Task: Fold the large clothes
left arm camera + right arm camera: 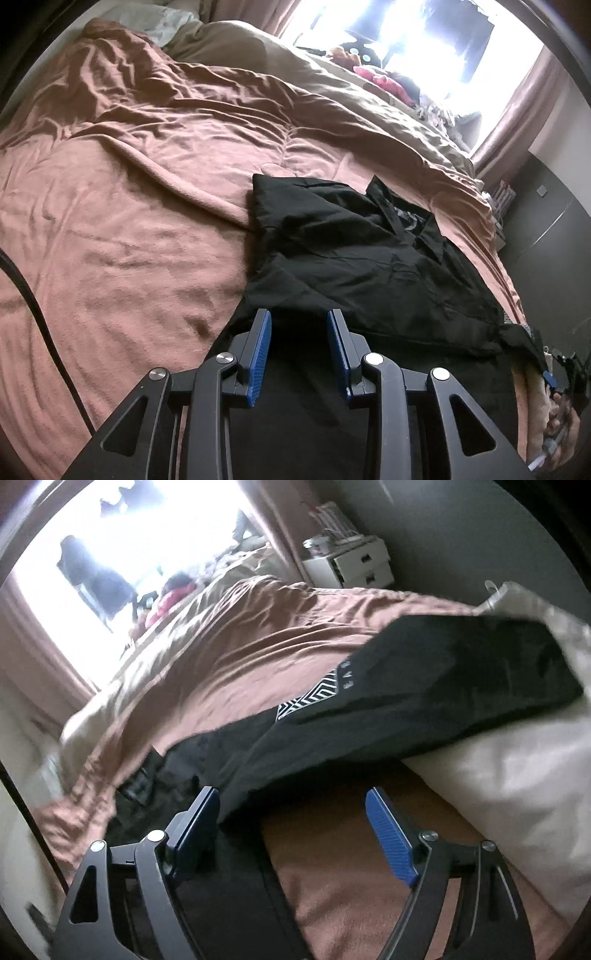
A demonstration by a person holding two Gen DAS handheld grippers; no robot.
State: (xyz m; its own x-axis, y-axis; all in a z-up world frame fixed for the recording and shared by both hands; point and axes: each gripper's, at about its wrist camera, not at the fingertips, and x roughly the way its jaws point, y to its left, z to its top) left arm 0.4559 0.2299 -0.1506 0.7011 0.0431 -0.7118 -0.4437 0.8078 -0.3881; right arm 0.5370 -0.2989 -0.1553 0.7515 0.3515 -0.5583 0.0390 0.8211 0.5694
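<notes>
A black collared shirt (354, 254) lies on the pink-brown blanket (129, 221), collar toward the window. My left gripper (300, 332) hovers over its near part. Its blue pads (263, 343) stand partly apart, with dark cloth under the gap and no pinch visible. In the right wrist view the black shirt (424, 686), with a white zigzag print, stretches across the bed onto a white pillow (517, 775). My right gripper (295, 808) is wide open. The shirt's edge lies against its left finger (195, 823), and the right pad is clear of it. A hand (563, 421) shows at the far right.
A bright window with pink curtains (517, 99) stands behind the bed, with a pile of clothes (384, 79) in front of it. White bedside drawers (354, 566) stand at the wall. A black cable (37, 314) crosses the blanket on the left. Dark cupboard fronts (546, 221) are on the right.
</notes>
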